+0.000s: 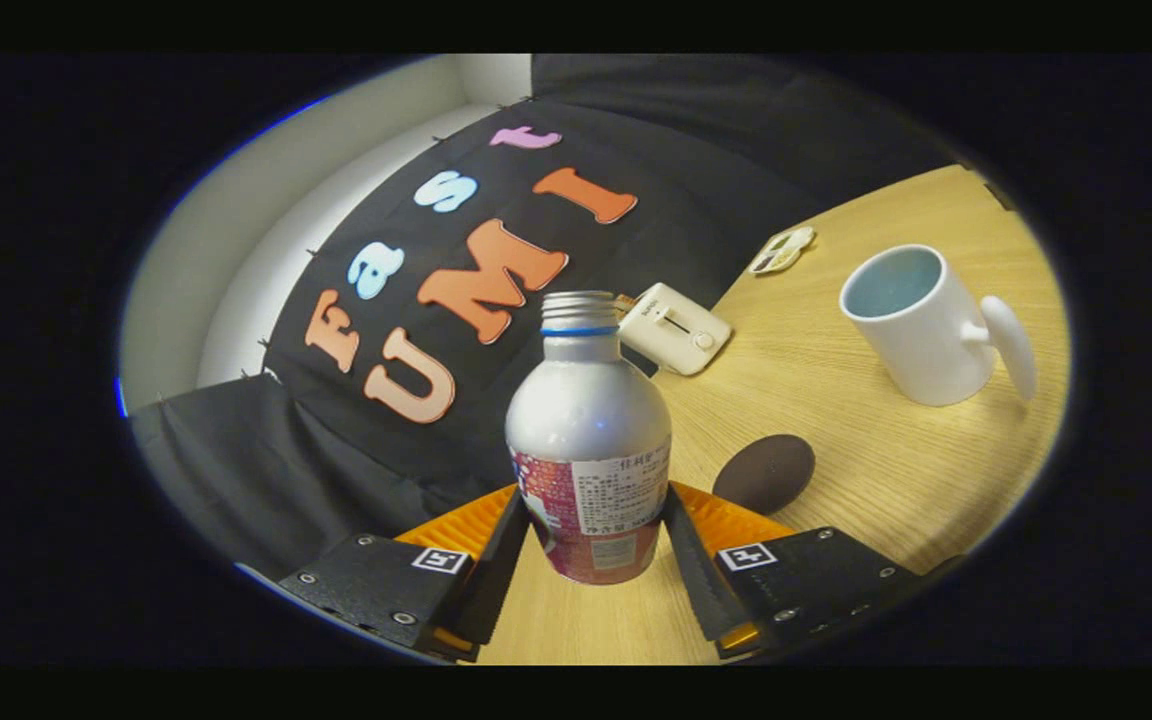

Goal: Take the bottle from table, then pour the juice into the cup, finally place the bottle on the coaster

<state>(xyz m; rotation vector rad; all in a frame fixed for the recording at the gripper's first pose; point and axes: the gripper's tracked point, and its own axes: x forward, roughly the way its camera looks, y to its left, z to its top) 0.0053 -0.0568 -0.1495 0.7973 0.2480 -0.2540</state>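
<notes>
No words or numbers can be made out with certainty; the bottle (588,440) carries a white label panel with rows of fine print, too small to read, and the white device (676,328) beyond it has a short dark word beside its slider, too blurred to tell. The gripper (596,495), whose fingers press on the bottle from both sides, bears a square black-and-white coded marker (439,560) on each finger's block; these are patterns, not letters.

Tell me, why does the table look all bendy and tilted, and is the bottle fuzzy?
Gripper view: the fisheye lens curves the table; the bottle, held between the gripper fingers, looks sharp with soft glare on its shoulder; the cup leans.
</notes>
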